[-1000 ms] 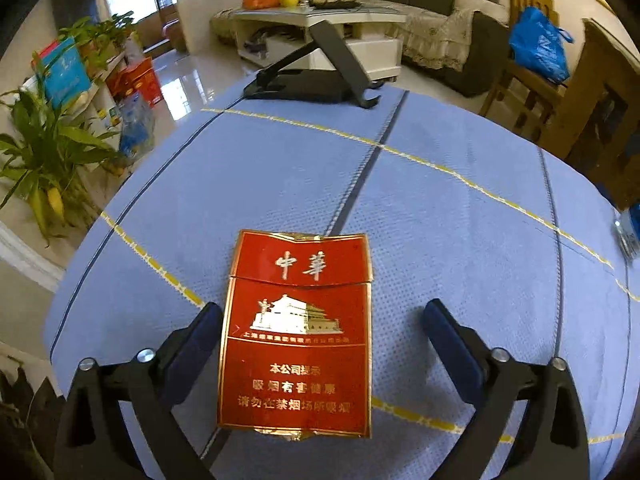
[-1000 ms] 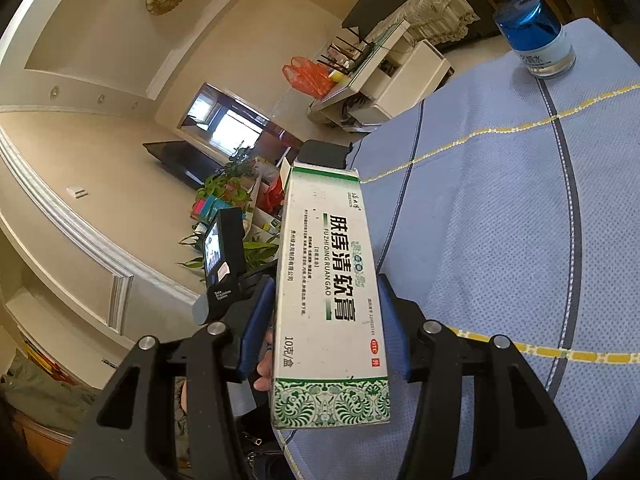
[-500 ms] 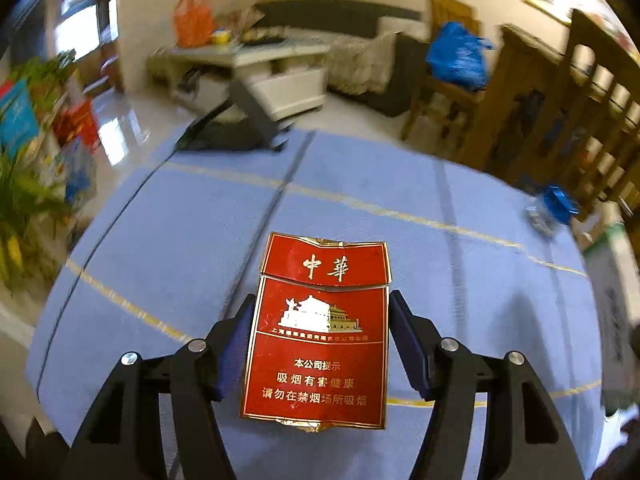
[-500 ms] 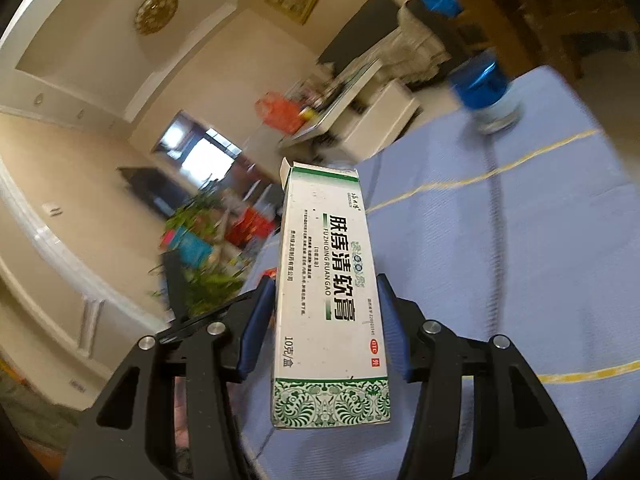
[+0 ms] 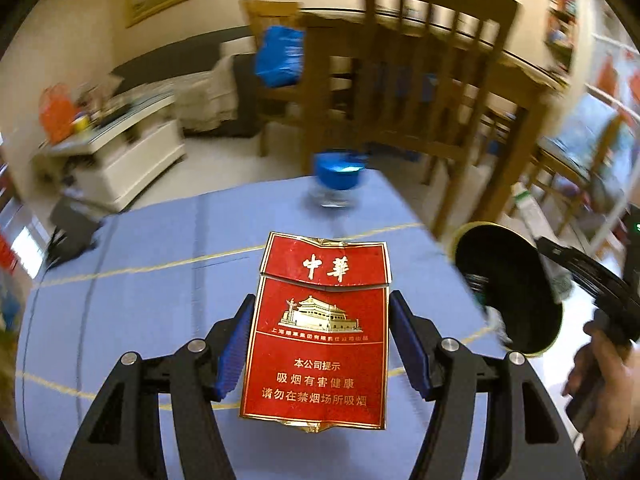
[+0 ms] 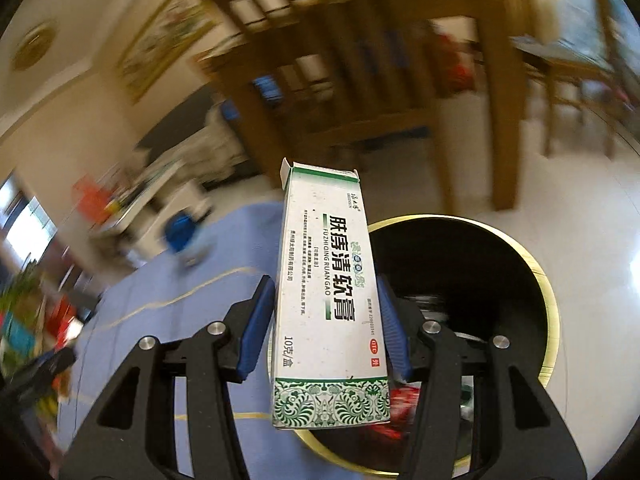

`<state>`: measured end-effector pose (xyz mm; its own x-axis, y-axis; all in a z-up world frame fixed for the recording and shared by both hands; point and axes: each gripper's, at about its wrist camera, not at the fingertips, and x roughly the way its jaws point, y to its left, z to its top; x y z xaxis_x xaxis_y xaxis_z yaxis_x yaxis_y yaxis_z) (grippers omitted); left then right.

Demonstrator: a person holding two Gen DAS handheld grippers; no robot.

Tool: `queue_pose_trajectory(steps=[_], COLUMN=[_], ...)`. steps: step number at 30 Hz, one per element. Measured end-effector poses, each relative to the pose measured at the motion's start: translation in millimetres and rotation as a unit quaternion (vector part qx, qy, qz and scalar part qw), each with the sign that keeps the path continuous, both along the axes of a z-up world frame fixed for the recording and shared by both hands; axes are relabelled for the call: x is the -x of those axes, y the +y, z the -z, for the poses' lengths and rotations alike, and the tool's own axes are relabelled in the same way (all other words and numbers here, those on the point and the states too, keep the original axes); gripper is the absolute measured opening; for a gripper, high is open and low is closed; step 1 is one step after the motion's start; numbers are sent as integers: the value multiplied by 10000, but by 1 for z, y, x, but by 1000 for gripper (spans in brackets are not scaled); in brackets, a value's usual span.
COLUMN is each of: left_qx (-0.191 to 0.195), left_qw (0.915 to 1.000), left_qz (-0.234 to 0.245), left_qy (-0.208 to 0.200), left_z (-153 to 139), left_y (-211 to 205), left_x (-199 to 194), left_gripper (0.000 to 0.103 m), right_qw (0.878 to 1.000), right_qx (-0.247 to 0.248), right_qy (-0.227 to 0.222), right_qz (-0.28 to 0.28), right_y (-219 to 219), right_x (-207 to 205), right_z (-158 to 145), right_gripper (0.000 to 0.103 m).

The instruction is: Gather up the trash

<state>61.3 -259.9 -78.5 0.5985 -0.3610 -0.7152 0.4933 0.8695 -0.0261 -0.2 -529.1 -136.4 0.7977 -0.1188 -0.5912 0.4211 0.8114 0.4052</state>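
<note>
My left gripper (image 5: 322,344) is shut on a red cigarette pack (image 5: 320,332) with gold print, held above the blue tablecloth (image 5: 140,304). My right gripper (image 6: 326,324) is shut on a white and green ointment box (image 6: 330,296), held over the rim of a black trash bin (image 6: 472,276) with a gold rim. The bin also shows in the left wrist view (image 5: 508,292) beside the table's right edge, with some trash inside.
A blue-capped jar (image 5: 338,178) stands at the table's far edge; it also shows in the right wrist view (image 6: 182,236). Wooden chairs (image 5: 420,92) and a wooden table stand beyond. A black stand (image 5: 72,228) sits at the table's far left.
Both grippers have swung to the right, toward the trash bin. The left gripper closed on the cigarette pack and lifted it. The ointment box now hangs over the bin.
</note>
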Motion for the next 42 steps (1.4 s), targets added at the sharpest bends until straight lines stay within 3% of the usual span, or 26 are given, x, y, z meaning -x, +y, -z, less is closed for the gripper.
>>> queue_pose_trajectory(steps=[5, 9, 11, 12, 20, 25, 29, 33, 35, 36, 38, 42], left_qx=[-98, -162, -204, -224, -391, -506, -590, -637, -702, -716, -748, -670], left_qw=[9985, 9970, 9962, 9959, 9936, 9917, 9875, 9821, 9820, 9821, 9821, 9861], left_qz=[526, 744, 823, 850, 1028, 1156, 1440, 1763, 1744, 1716, 1675, 1518], left_qy=[-103, -165, -180, -192, -259, -232, -246, -157, -200, -286, -420, -130], left_z=[0, 1, 3, 4, 13, 19, 20, 18, 17, 16, 16, 19], left_y=[-53, -84, -97, -100, -124, -142, -171, -206, -215, -216, -211, -186], left_x=[16, 24, 26, 28, 36, 37, 35, 31, 29, 29, 31, 25], left_gripper=[63, 63, 63, 63, 63, 63, 64, 65, 79, 96, 96, 96], right_qw=[9976, 9964, 9934, 9926, 9931, 9867, 9740, 9470, 9398, 9387, 9375, 9344], right_qx=[-389, -278, -253, -319, -418, -601, -1127, -1944, -2023, -2031, -2049, -2069], right_qy=[195, 455, 691, 683, -38, -407, -494, -503, -494, -496, -416, -2], right_qz=[536, 653, 881, 949, 1090, 1451, 1904, 2506, 2709, 2742, 2781, 2900], right_y=[-33, -35, -38, -40, -43, -54, -73, -94, -99, -102, -104, -106], right_x=[20, 18, 18, 20, 39, 60, 77, 99, 108, 111, 112, 107], right_z=[24, 28, 31, 32, 12, 6, 17, 36, 38, 38, 39, 42], right_gripper=[50, 55, 91, 92, 97, 97, 97, 97, 97, 97, 97, 97])
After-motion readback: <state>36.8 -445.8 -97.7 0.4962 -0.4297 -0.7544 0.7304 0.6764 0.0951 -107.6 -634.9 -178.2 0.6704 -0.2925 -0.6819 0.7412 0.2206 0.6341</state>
